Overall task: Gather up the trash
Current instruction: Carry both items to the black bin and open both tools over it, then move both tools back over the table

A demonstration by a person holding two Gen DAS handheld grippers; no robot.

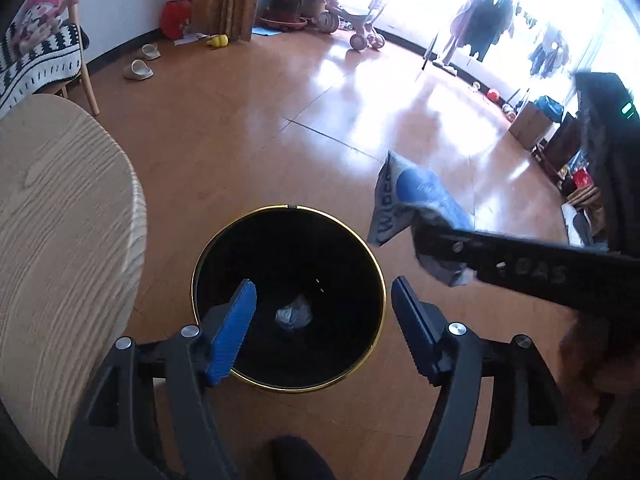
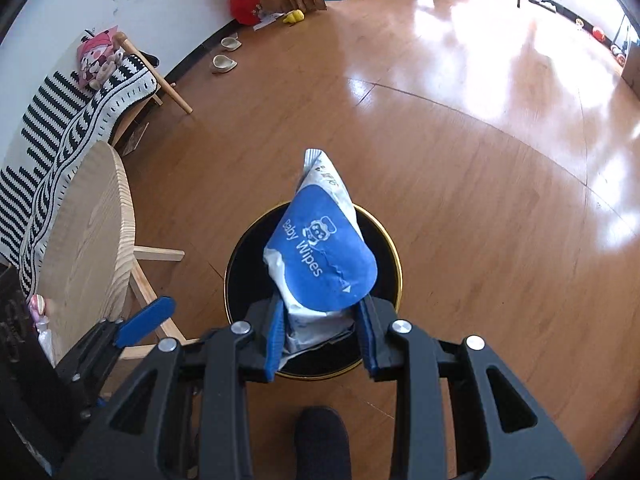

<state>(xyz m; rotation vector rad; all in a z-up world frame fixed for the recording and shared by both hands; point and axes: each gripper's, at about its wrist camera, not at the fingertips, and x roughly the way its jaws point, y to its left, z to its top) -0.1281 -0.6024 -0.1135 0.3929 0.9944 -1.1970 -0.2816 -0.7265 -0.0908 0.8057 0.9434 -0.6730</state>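
Note:
A black trash bin with a gold rim (image 1: 383,280) stands on the wooden floor, and a crumpled white and blue wrapper (image 1: 294,314) lies at its bottom. My left gripper (image 1: 324,300) is open and empty, held over the bin's mouth. My right gripper (image 2: 322,328) is shut on a blue and white baby wipes pack (image 2: 320,256) and holds it above the bin (image 2: 394,256). In the left wrist view the pack (image 1: 416,196) and the right gripper come in from the right, beside the bin's rim.
A round light-wood table (image 1: 60,220) stands close to the left of the bin, also in the right wrist view (image 2: 92,232). A bench with a striped blanket (image 2: 80,108) lines the wall. Slippers (image 1: 138,69), a red bag (image 1: 175,18) and a toy tricycle (image 1: 360,24) lie far across the floor.

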